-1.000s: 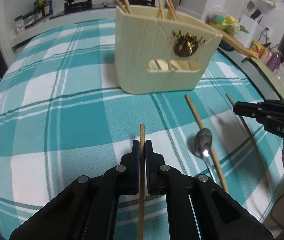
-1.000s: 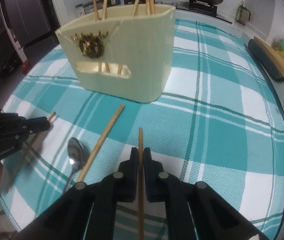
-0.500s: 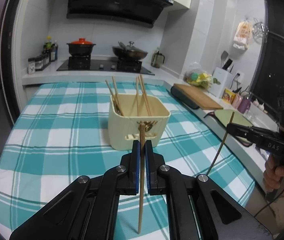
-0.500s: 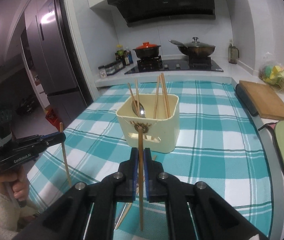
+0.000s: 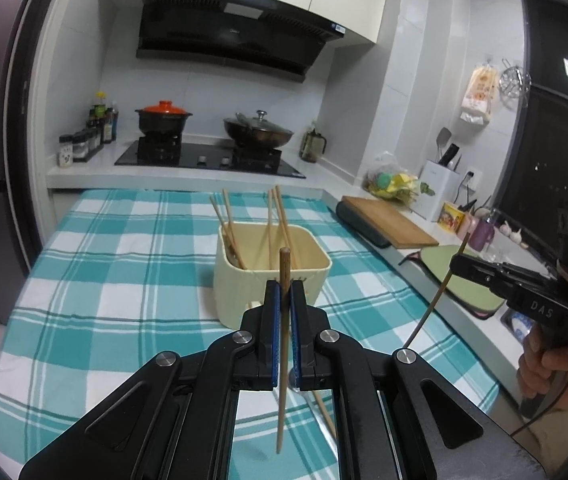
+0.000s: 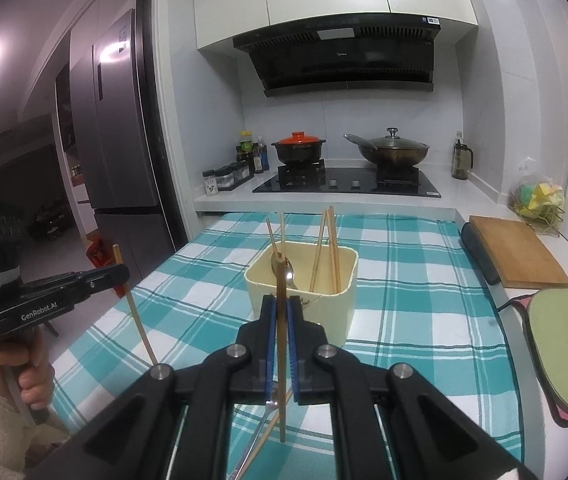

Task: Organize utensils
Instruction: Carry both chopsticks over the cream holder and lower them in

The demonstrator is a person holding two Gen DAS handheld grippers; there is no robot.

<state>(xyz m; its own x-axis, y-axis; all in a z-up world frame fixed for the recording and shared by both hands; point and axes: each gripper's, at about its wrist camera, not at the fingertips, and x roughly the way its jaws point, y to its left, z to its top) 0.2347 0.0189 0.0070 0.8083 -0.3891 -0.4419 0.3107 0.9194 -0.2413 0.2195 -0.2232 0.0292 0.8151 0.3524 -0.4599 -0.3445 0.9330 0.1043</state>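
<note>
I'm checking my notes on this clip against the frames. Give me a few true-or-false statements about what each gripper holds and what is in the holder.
1. The left gripper is shut on a chopstick. True.
2. The right gripper is empty. False: it clamps a chopstick too.
3. The cream utensil holder has chopsticks standing in it. True.
4. The holder lies tipped over on the checked tablecloth. False: it stands upright.
5. A spoon is in the holder. True.

Holder [image 5: 271,280] mid-table w/ chopsticks [image 5: 279,216] in it; stove [image 5: 211,156] behind, cutting board [image 5: 388,220] right.
</note>
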